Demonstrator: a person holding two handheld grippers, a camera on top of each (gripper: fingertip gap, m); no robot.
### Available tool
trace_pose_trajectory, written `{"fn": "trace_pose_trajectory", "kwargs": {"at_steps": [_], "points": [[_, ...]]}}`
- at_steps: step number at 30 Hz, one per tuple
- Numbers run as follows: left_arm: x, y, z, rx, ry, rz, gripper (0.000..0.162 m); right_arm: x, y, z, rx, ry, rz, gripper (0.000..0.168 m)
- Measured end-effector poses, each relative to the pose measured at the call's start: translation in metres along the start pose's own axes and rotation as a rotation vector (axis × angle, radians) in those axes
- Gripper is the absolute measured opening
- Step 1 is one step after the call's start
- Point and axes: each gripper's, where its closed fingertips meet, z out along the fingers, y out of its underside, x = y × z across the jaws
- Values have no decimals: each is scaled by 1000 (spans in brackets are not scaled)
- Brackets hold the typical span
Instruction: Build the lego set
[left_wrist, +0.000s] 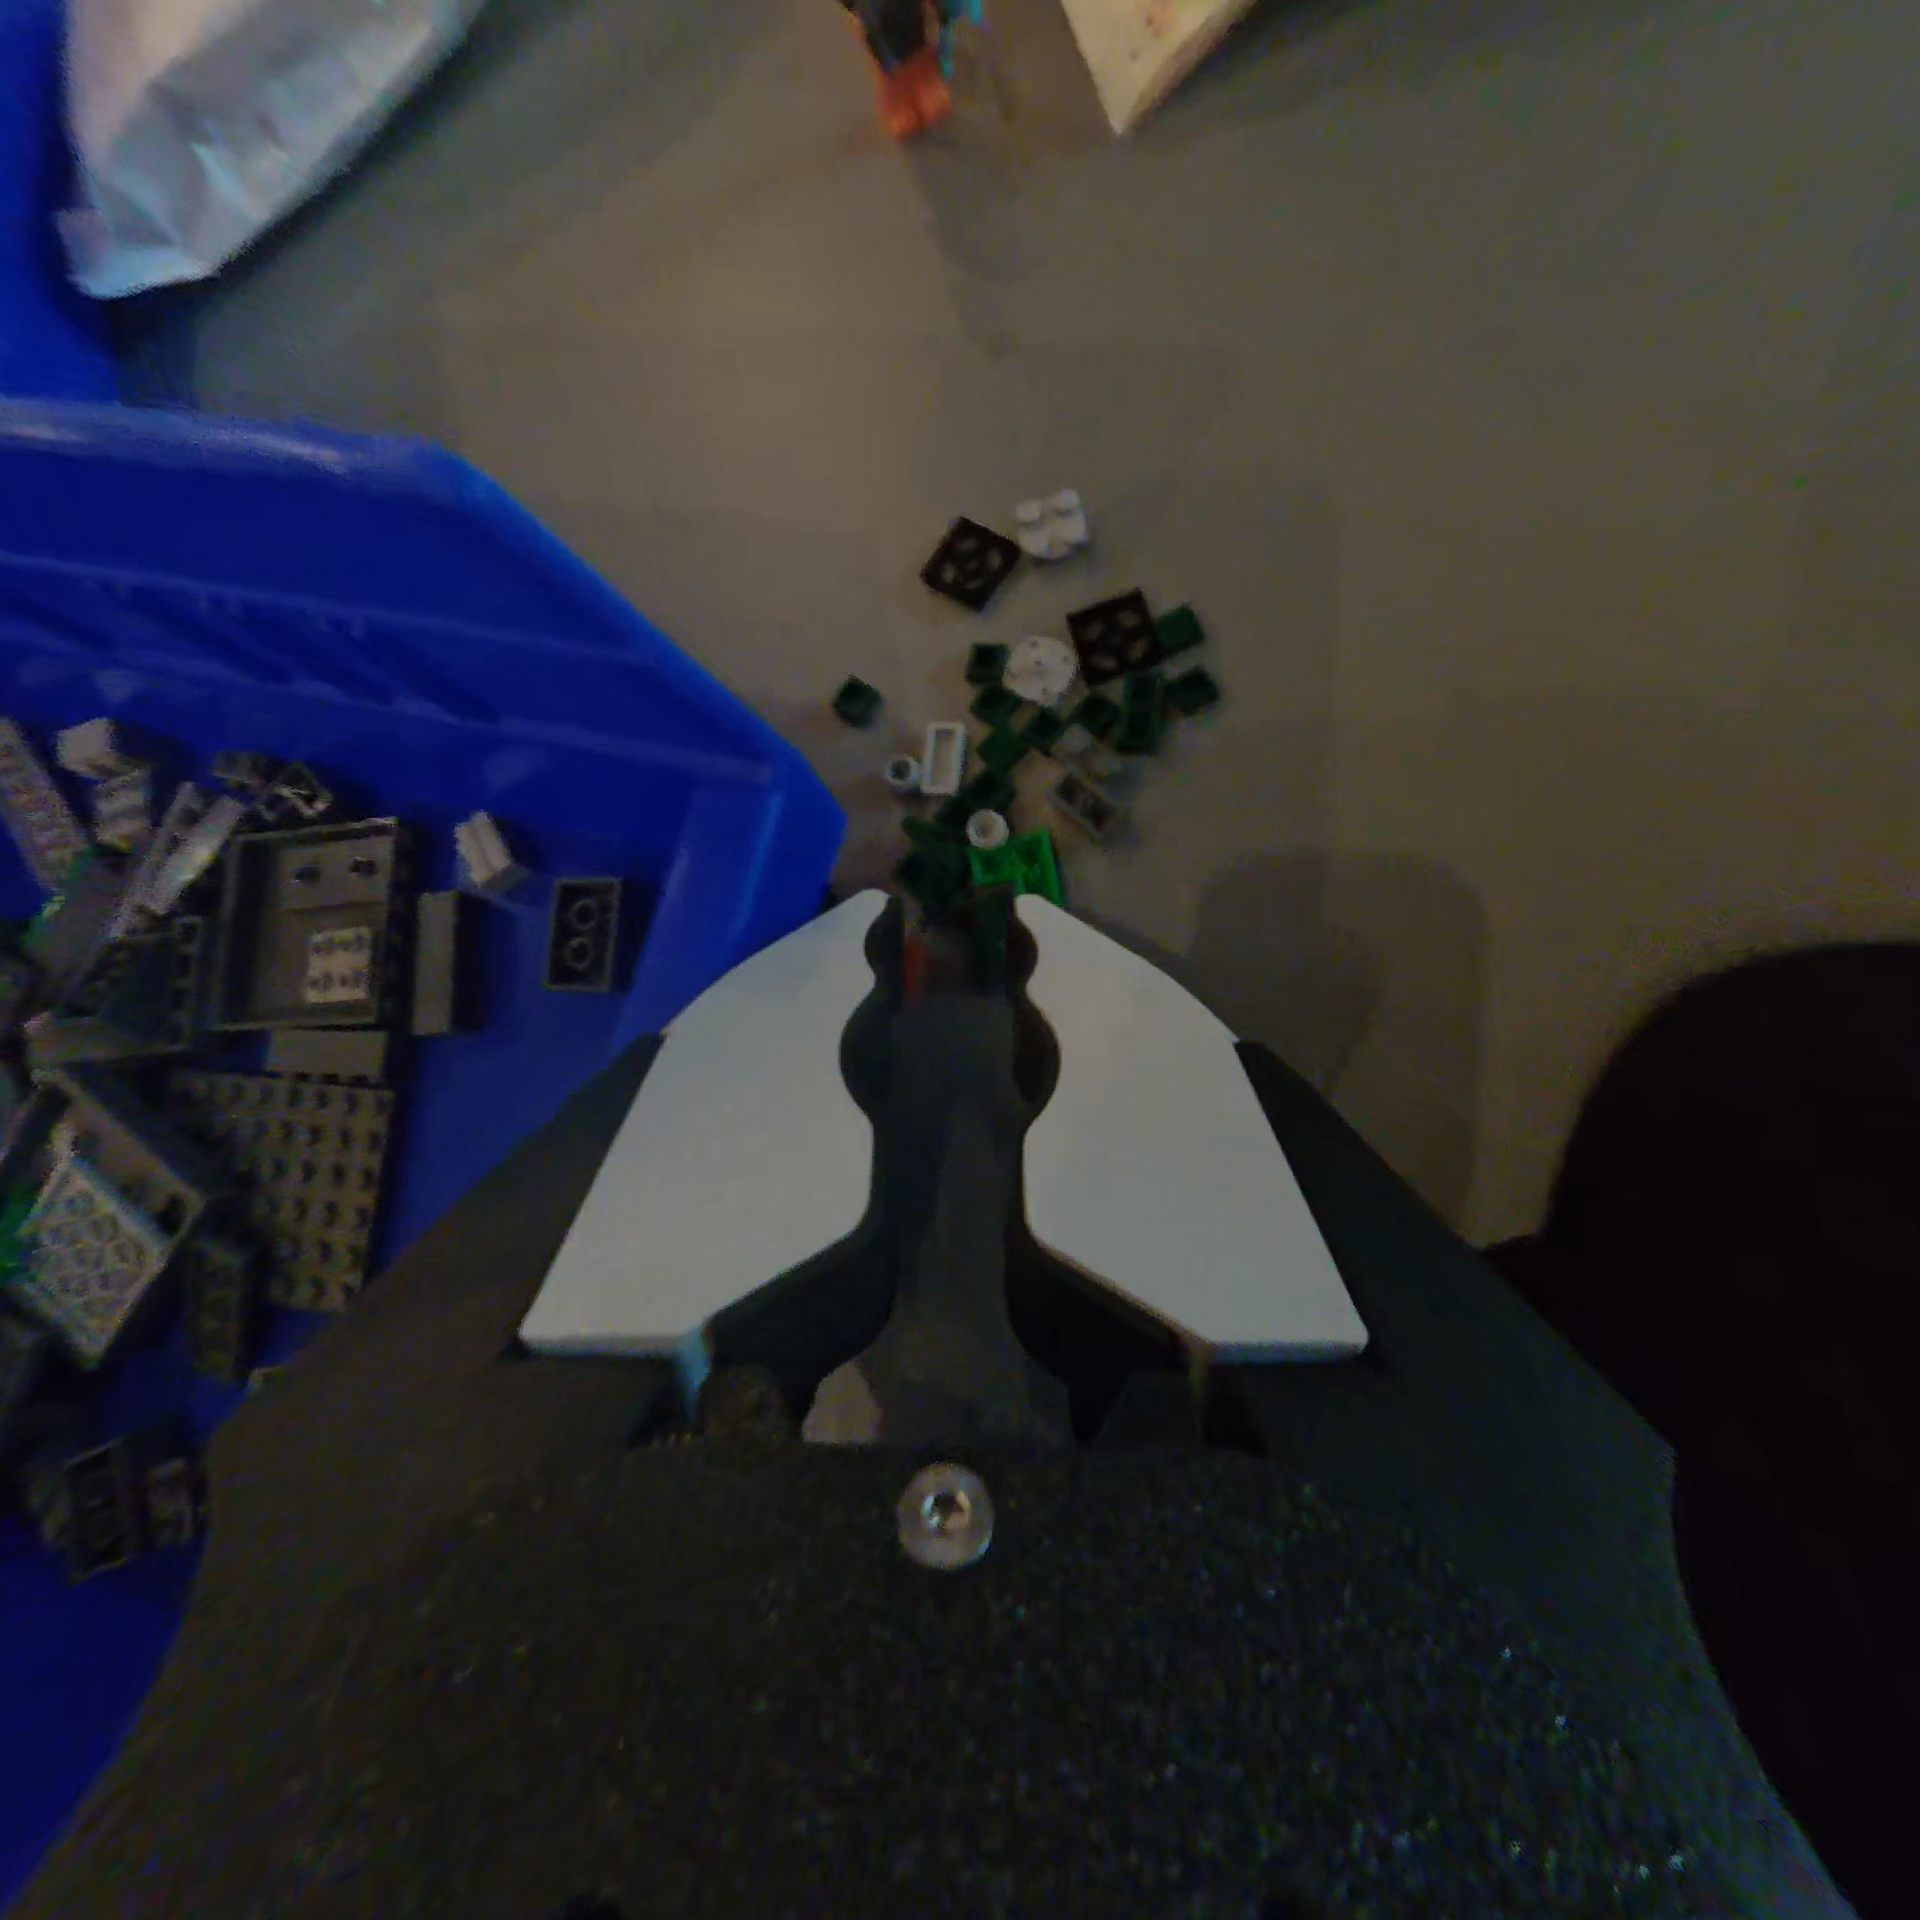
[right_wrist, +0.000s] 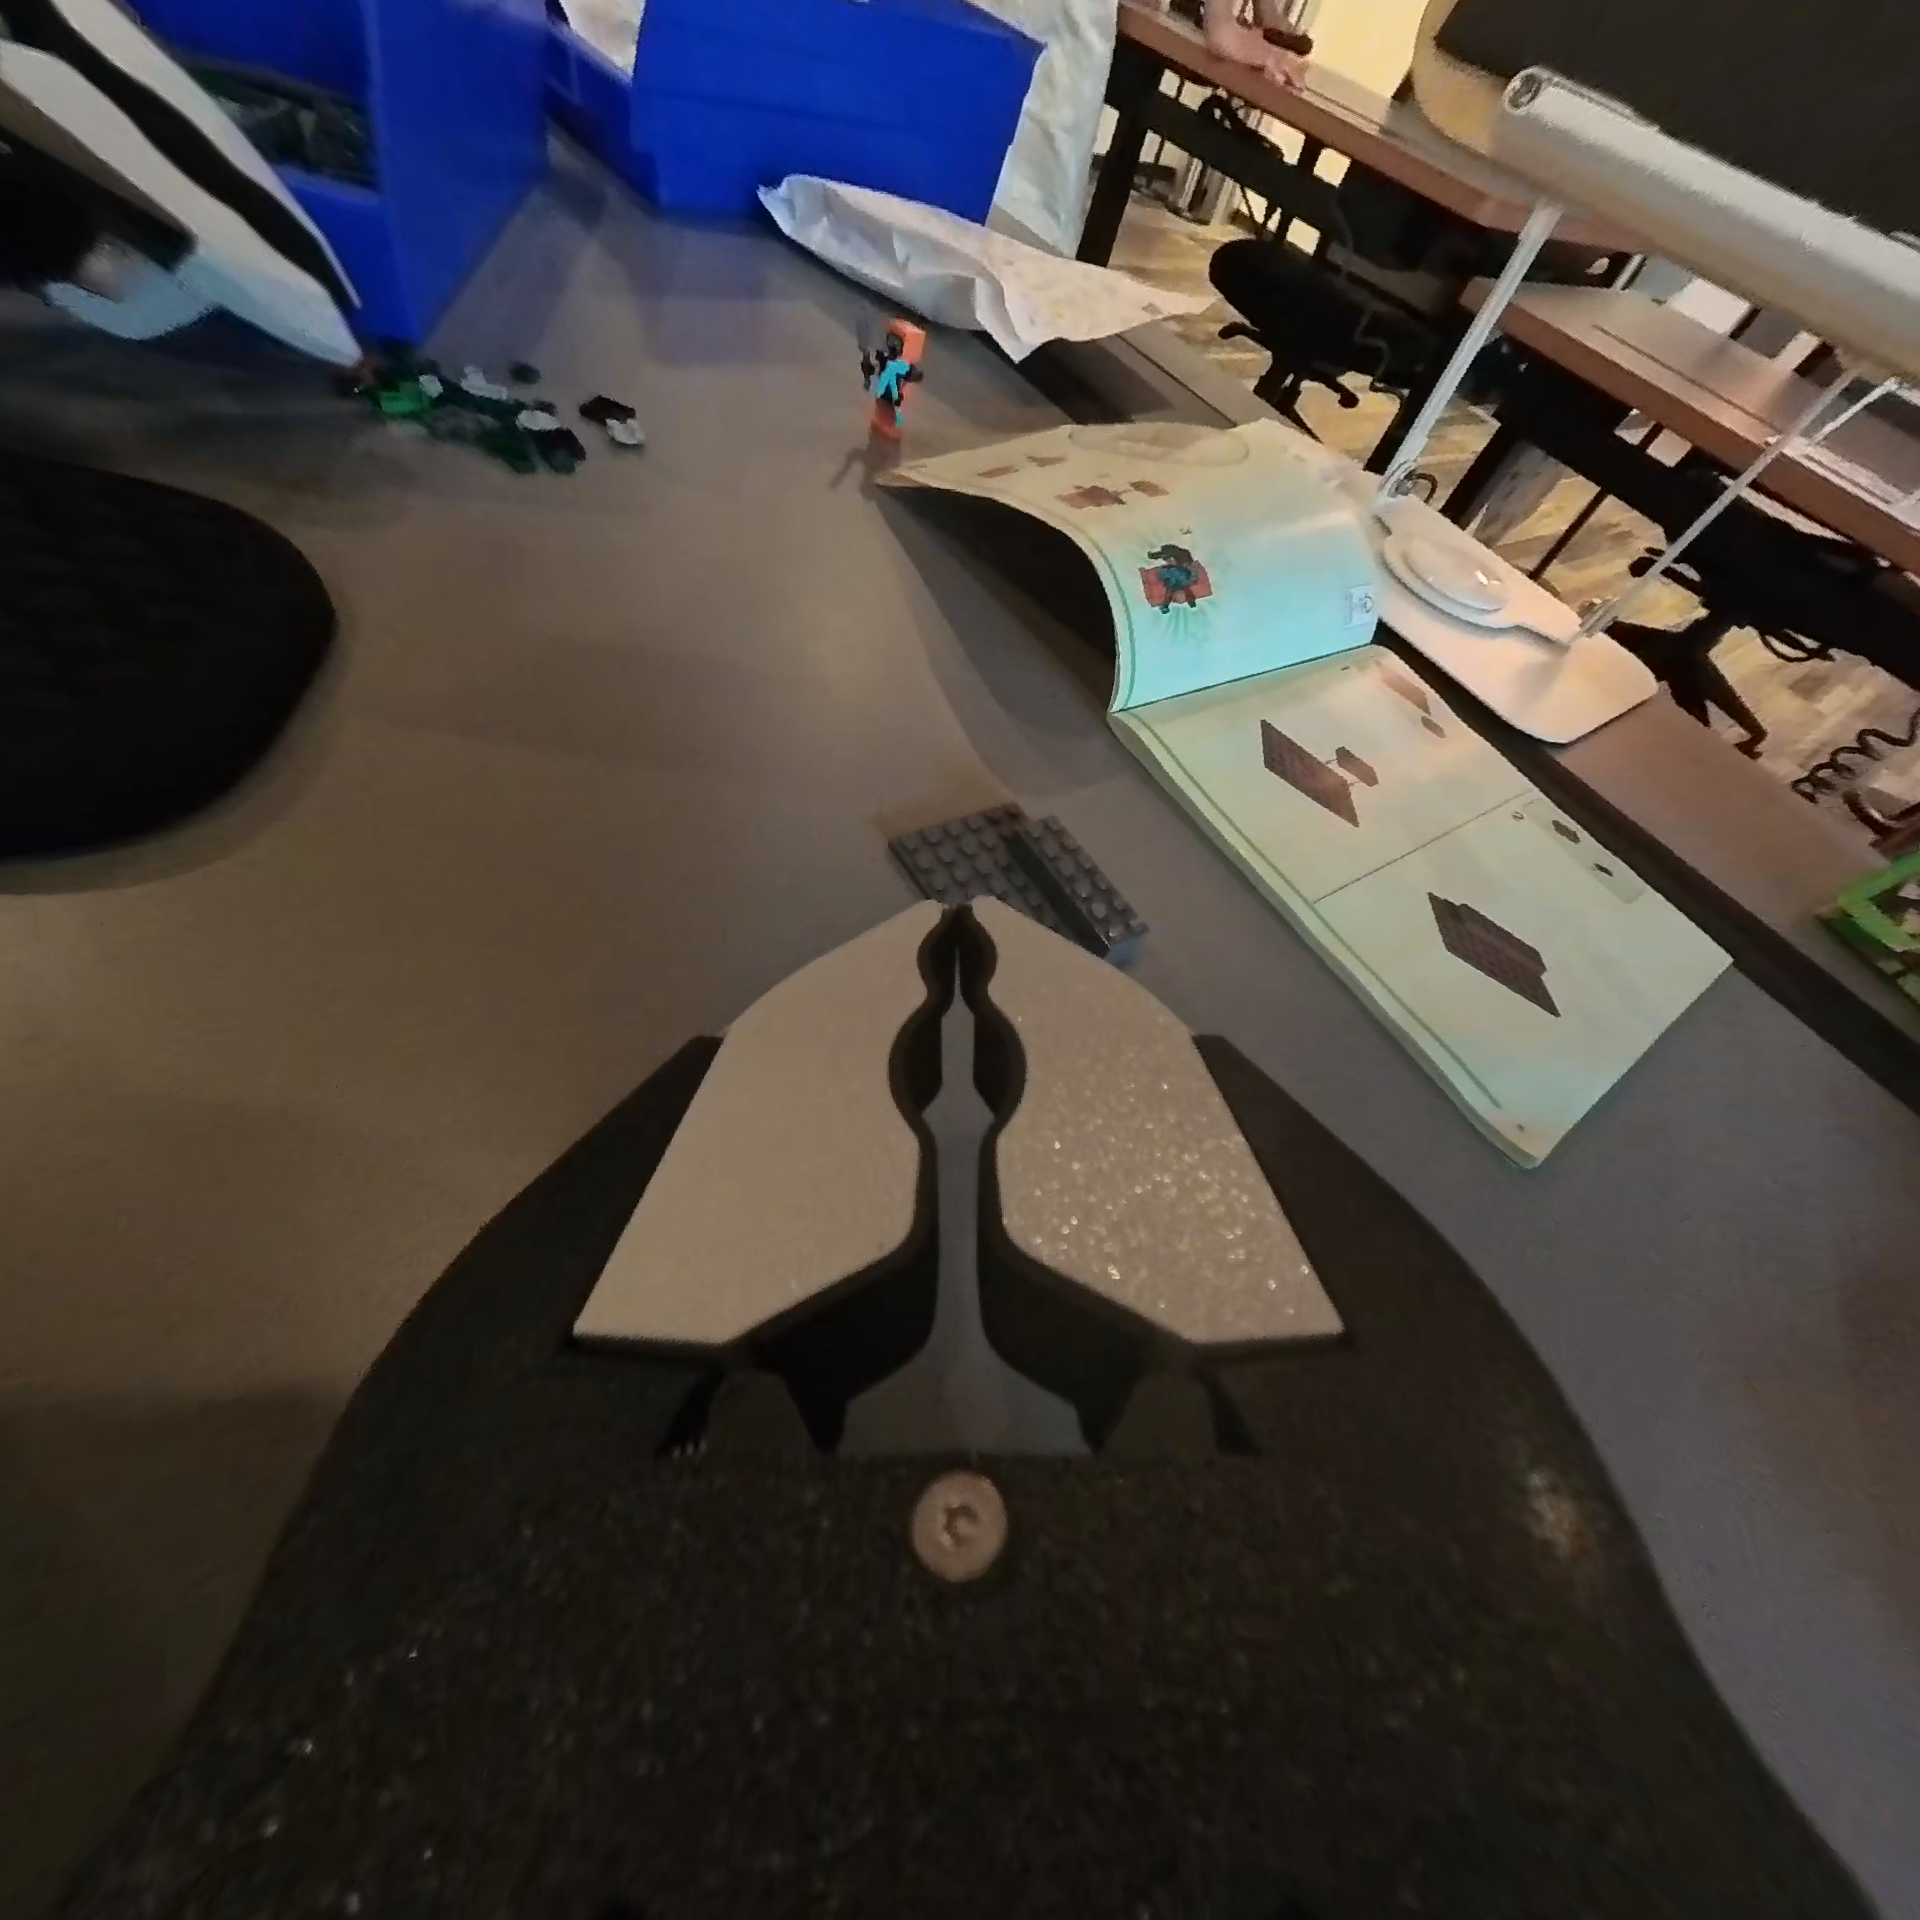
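- Only the left wrist view looks into the blue bin (left_wrist: 436, 665) on the left: it is heaped with grey and black bricks (left_wrist: 301, 935), plates and frames. A white bag (left_wrist: 229, 125) lies in a second bin beyond it.
- Only the right wrist view shows the open instruction booklet (right_wrist: 1340, 790) on the right of the grey table (right_wrist: 582, 790), a white lamp base (right_wrist: 1507, 644) just past it, and desks and chairs farther off.
- A dark grey studded plate (right_wrist: 997, 862) with a darker brick on it lies flat on the table just beyond the right gripper's tips, beside the booklet.
- Both views catch the scatter of small green, black and white loose pieces (left_wrist: 1039, 717) beside the bin's corner, and the orange and teal minifigure (right_wrist: 891, 390) standing far back.
- The left gripper (left_wrist: 951, 914) has its fingers a narrow gap apart, tips at the near edge of the scatter; something reddish sits in the gap, but blur hides whether it is gripped.
- The right gripper (right_wrist: 958, 914) has its fingers pressed together at the tips, holding nothing, above the table.
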Motion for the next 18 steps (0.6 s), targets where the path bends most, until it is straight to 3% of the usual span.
{"fn": "trace_pose_trajectory", "kwargs": {"at_steps": [13, 18], "points": [[-6, -7, 19, -1, -62, -116, 8, 3, 0, -5, 15, -17, 47, 0], [-5, -2, 20, -18, -68, -138, 11, 6, 0, -6, 21, -17, 65, 0]]}}
